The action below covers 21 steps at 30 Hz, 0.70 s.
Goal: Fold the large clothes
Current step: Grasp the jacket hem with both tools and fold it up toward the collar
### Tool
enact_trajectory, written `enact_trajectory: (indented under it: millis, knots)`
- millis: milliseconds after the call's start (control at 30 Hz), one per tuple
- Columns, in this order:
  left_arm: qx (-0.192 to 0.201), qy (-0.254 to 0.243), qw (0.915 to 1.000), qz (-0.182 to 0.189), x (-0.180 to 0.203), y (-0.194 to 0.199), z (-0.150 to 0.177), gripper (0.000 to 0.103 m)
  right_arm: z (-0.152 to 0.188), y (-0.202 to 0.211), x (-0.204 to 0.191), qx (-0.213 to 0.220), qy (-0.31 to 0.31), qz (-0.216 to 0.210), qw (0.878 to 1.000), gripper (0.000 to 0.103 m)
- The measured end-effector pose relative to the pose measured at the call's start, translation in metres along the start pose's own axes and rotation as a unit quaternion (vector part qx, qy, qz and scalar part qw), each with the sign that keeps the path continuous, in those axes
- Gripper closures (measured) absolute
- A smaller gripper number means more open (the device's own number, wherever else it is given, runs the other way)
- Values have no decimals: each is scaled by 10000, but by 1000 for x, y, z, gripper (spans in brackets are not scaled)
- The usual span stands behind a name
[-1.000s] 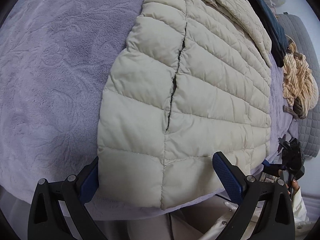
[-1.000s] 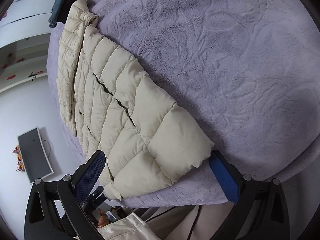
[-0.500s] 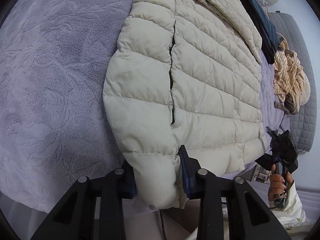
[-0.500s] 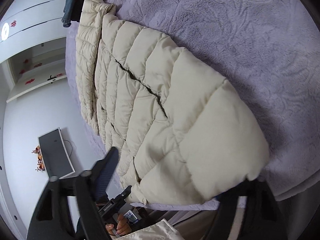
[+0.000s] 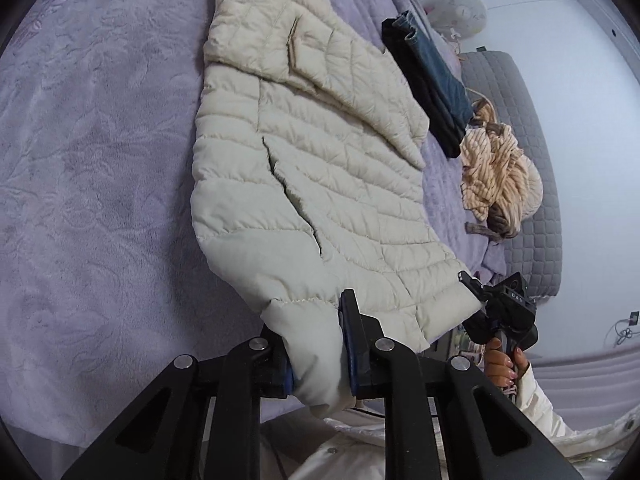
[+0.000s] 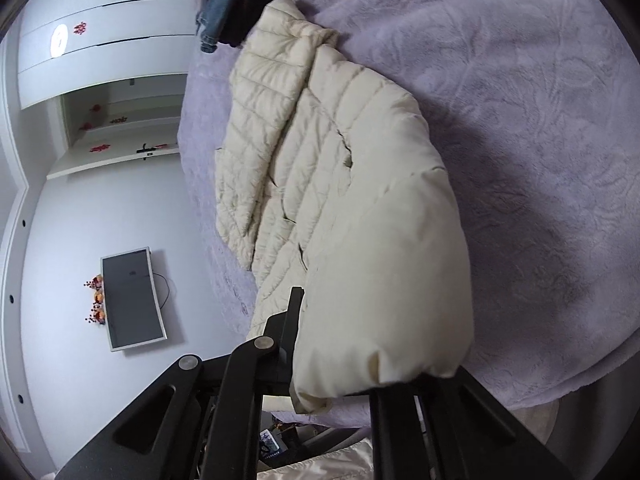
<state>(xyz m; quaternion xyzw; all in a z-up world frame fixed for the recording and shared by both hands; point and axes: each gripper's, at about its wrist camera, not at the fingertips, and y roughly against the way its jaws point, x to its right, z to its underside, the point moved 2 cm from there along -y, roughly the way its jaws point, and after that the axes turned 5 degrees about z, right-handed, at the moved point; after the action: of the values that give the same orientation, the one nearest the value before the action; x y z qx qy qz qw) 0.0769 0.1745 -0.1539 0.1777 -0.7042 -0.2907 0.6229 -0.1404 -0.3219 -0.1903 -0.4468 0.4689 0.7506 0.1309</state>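
A cream quilted puffer jacket [image 5: 320, 160] lies on a lilac bedspread [image 5: 100, 160], with one sleeve folded across its top. My left gripper [image 5: 316, 360] is shut on one bottom hem corner of the jacket and lifts it off the bed. My right gripper [image 6: 344, 376] is shut on the other hem corner of the jacket [image 6: 360, 208], also raised; its right finger is mostly hidden by the fabric. The right gripper also shows in the left wrist view [image 5: 496, 316], held by a hand.
Folded dark jeans [image 5: 432, 84] and a crumpled striped beige garment [image 5: 496, 176] lie beyond the jacket near a grey quilted pillow [image 5: 532, 184]. The bed's near edge [image 6: 560, 380] runs below the grippers. A wall screen [image 6: 132, 300] and white cupboards [image 6: 112, 32] stand behind.
Both grippers closed on the jacket's bottom hem corners and lifted them; the hem now hangs raised off the bed and the jacket's lower part has bunched upward.
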Motion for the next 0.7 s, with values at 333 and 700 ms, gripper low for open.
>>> enact_trajectory:
  millis: [333,700]
  knots:
    - [685,-511,9963,-56,45,32,-66,83,-38,16,-76,148,846,-307,9958,91]
    - [1642,-585,9836,-460,71,44,-166,83,-133,-14,-167,-26,1651,-438,9853,91]
